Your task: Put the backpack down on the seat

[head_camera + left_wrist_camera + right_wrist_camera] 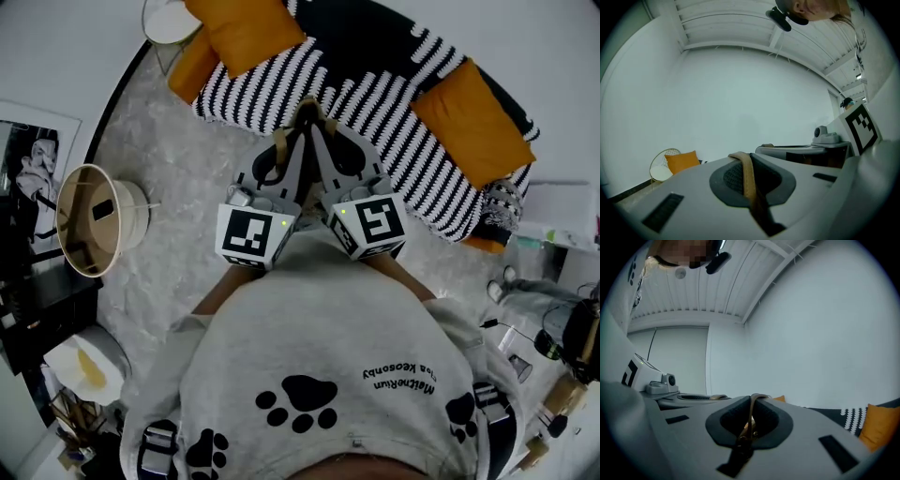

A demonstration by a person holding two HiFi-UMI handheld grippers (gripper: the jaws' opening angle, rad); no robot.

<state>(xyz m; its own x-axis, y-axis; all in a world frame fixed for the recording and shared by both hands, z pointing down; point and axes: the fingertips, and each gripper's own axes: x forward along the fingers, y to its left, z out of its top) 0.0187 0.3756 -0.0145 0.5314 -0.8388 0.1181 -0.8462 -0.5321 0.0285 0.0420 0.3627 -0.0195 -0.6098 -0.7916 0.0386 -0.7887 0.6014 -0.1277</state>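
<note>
Head view: left gripper (284,141) and right gripper (321,131) sit side by side, each clamped on a tan strap (747,176). I can't see the backpack body, probably hanging underneath. The sofa seat (375,94) is straight ahead.

The left tongs (747,157) and right tongs (756,398) are smooth, matt grey plastic, their black pads (731,178) finely textured like rubber. The tan straps (748,183) look like flat woven webbing. The sofa throw (375,94) is ribbed striped knit, and the cushions (248,33) are plain matt orange cloth.
</note>
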